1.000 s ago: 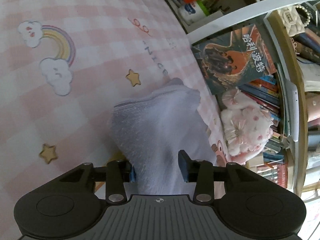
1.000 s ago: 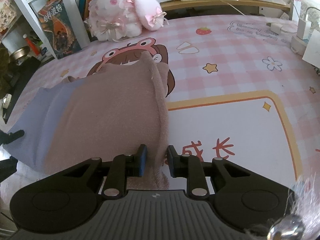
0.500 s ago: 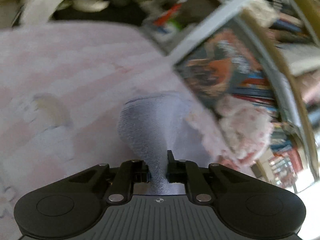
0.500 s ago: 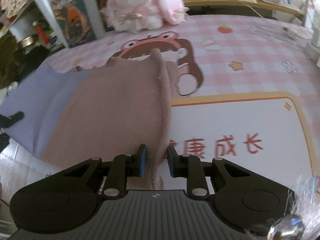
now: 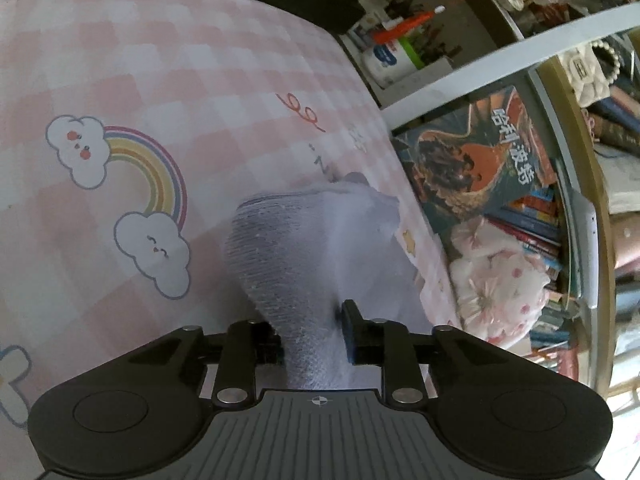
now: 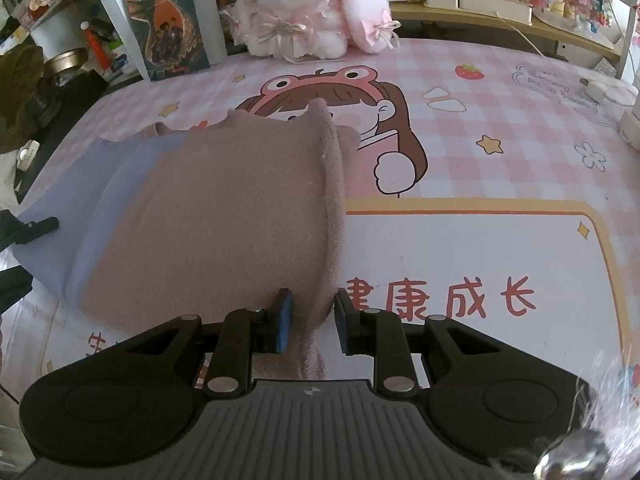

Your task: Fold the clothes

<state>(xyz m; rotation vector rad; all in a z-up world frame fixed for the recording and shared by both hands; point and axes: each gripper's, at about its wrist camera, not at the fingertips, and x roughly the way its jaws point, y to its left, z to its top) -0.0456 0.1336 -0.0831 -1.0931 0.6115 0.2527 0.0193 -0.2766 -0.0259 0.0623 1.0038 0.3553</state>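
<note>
A fleece garment, dusty pink on one face (image 6: 224,216) and pale lavender on the other (image 5: 312,248), is held up over a pink checked cartoon mat (image 6: 500,128). My right gripper (image 6: 314,320) is shut on its pink hemmed edge. My left gripper (image 5: 312,332) is shut on the bunched lavender end. The cloth stretches between them; the lavender side (image 6: 76,216) shows at the left of the right wrist view, with the left gripper's fingertips (image 6: 36,226) at its far edge.
A pink plush rabbit (image 6: 304,16) and a standing book (image 6: 168,20) sit at the mat's far edge against white shelving (image 5: 500,76). A charger and cable (image 6: 596,88) lie at the far right. The mat's rainbow print (image 5: 132,168) lies left of the cloth.
My left gripper has closed on the lavender end and lifted it, swinging quickly in between. My right gripper keeps its hold and has drawn back slightly, spreading the cloth.
</note>
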